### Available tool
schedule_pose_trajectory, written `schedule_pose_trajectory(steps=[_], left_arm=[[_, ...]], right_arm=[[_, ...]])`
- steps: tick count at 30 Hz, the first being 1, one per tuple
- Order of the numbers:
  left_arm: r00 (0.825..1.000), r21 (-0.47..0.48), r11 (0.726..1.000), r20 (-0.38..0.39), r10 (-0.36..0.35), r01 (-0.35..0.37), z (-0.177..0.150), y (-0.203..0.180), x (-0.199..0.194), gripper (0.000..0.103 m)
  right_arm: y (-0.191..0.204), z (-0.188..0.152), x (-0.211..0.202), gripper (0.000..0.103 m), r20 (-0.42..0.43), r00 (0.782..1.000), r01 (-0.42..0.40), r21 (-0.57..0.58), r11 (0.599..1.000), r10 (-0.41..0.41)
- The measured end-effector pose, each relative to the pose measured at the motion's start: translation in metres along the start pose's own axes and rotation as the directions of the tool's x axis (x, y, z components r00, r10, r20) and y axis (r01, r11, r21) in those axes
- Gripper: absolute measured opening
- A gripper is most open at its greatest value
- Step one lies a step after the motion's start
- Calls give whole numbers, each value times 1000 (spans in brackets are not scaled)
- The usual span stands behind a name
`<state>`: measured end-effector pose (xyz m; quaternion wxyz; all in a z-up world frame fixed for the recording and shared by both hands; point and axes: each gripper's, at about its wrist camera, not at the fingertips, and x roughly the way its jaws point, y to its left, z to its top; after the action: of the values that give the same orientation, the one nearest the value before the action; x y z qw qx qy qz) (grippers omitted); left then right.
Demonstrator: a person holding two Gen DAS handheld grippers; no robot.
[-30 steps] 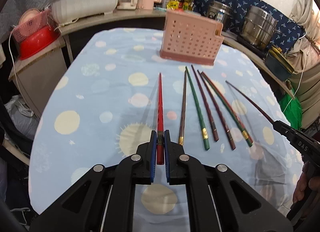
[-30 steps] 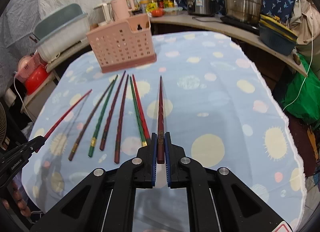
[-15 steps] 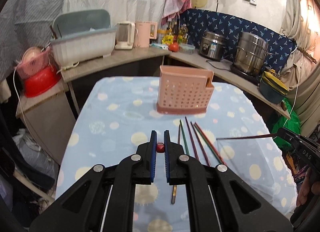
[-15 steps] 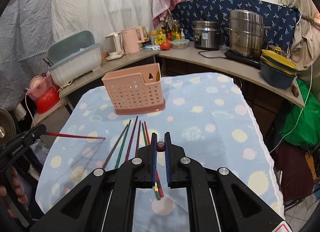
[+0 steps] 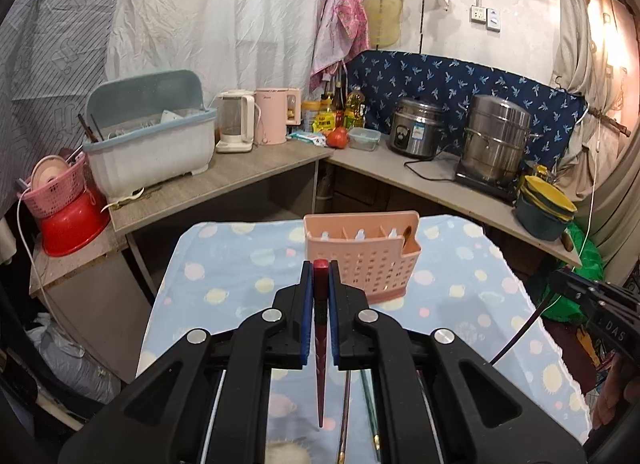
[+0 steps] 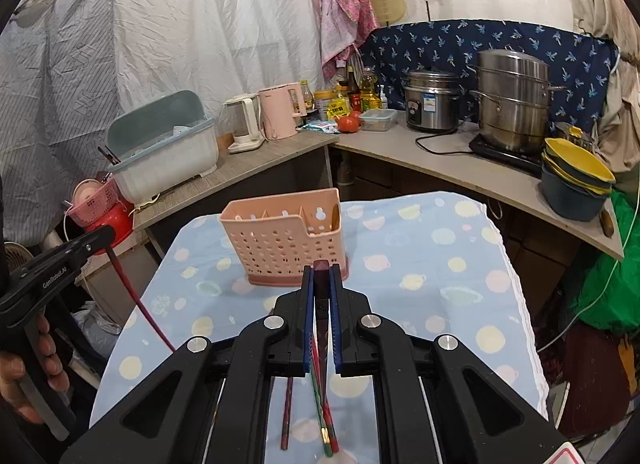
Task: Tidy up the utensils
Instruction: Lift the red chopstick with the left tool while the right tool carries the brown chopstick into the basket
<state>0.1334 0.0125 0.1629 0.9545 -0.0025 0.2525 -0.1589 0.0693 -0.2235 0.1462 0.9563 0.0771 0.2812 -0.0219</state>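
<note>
I am pinching a red chopstick (image 5: 320,348) in my left gripper (image 5: 320,276), its tip hanging down over the dotted tablecloth (image 5: 224,264). My right gripper (image 6: 321,276) is clamping a dark maroon chopstick (image 6: 321,268) the same way. The pink utensil basket (image 6: 286,240) is standing just ahead, and more chopsticks (image 6: 325,420) are lying on the cloth beneath my fingers.
</note>
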Motion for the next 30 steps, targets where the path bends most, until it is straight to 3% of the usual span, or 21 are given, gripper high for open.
schedule_pose_trajectory(steps=[6,12,20,25,30], left_arm=[[999,-2,1000,40,-12,13,39,-2,9,7],[994,7,1000,108,-8,7,97,-5,21,7],[981,2,1000,194,-11,11,167,-13,41,7],[978,13,1000,206,10,-13,173,-19,75,7],[990,2,1000,139,4,-5,147,-15,119,7]], right_arm=[[10,33,10,8,31,999,-19,-26,999,20],[22,91,19,8,117,993,12,-70,998,-4],[20,157,48,8,203,979,23,-32,999,-16],[23,166,85,8,203,979,19,-32,999,-12],[21,147,126,8,135,991,8,-25,1000,-5]])
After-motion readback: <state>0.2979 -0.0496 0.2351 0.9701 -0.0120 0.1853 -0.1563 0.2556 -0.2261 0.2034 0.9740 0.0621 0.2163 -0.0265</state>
